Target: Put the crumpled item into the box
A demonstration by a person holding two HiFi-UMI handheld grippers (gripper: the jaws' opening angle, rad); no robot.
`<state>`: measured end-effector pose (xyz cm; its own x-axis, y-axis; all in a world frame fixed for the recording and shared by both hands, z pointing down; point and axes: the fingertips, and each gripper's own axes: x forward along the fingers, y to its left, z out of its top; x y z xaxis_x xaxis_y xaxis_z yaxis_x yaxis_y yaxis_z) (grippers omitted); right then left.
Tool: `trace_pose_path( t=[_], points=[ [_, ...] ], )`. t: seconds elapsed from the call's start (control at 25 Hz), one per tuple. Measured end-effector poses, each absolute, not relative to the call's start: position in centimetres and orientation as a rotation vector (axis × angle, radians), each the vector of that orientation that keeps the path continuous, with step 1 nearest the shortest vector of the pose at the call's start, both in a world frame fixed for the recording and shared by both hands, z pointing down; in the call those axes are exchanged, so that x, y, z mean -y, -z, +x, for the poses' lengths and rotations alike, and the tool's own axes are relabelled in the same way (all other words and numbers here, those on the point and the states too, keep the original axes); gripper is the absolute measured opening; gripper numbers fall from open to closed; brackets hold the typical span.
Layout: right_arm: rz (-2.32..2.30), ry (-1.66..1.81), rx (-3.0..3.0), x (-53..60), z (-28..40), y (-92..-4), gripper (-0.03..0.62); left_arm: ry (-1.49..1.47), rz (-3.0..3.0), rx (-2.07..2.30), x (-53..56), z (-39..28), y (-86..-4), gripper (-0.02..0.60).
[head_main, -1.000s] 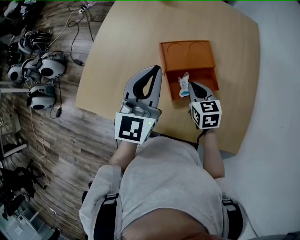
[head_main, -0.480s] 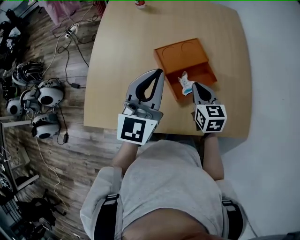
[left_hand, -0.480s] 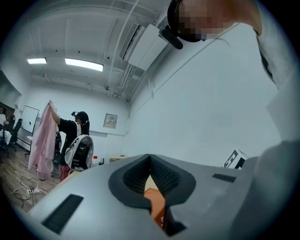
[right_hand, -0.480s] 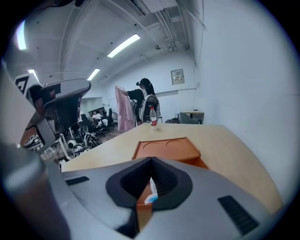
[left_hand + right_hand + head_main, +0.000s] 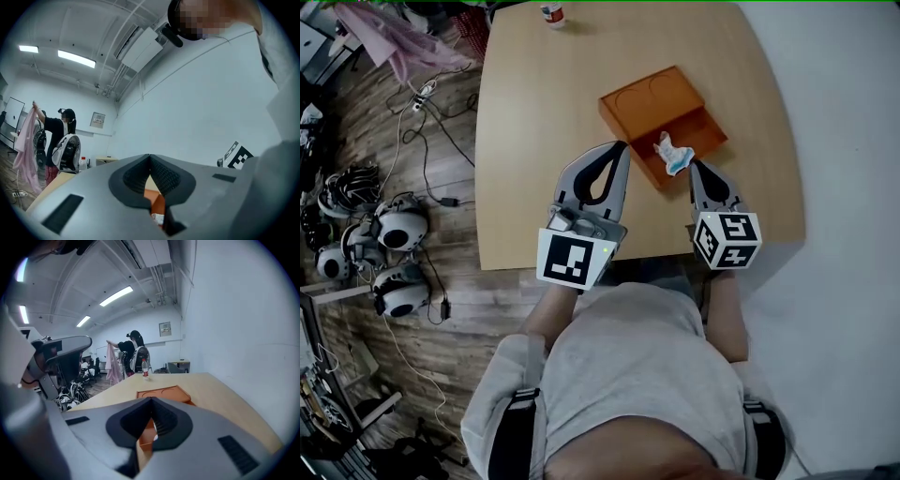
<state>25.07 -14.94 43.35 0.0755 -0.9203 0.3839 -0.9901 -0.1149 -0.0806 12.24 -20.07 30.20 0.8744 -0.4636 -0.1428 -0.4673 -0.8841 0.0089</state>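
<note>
The orange box [image 5: 695, 127] lies open on the wooden table [image 5: 534, 141], its lid flat behind it. The crumpled white and blue item [image 5: 672, 155] rests inside the box's near compartment. My right gripper [image 5: 697, 166] is shut, with nothing between its jaws, just to the right of the item and apart from it. My left gripper [image 5: 621, 147] is also shut and empty, to the left of the box's near corner. In the right gripper view the gripper [image 5: 151, 402] points at the box [image 5: 161, 393]. In the left gripper view the gripper [image 5: 150, 158] shows a sliver of the box [image 5: 158, 204] below its tips.
A small bottle [image 5: 551, 13] stands at the table's far edge. Headsets [image 5: 389, 230], cables and a pink cloth [image 5: 394, 39] lie on the floor to the left. A person [image 5: 135, 351] stands beyond the table. The table's near edge runs under both grippers.
Both grippers have lifted and drawn back toward me. The right gripper has come away from the crumpled item, which stays in the box. The head view has shifted, so the table sits further left.
</note>
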Motion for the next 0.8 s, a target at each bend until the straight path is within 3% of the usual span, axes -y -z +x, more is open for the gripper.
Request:
trace_pose_path(
  t=[0.8],
  points=[
    [2.439,-0.323,1.891,9.2,20.5,-38.5,0.011,-0.239,-3.083,-0.449,16.0,9.8,-30.8,0.014]
  ],
)
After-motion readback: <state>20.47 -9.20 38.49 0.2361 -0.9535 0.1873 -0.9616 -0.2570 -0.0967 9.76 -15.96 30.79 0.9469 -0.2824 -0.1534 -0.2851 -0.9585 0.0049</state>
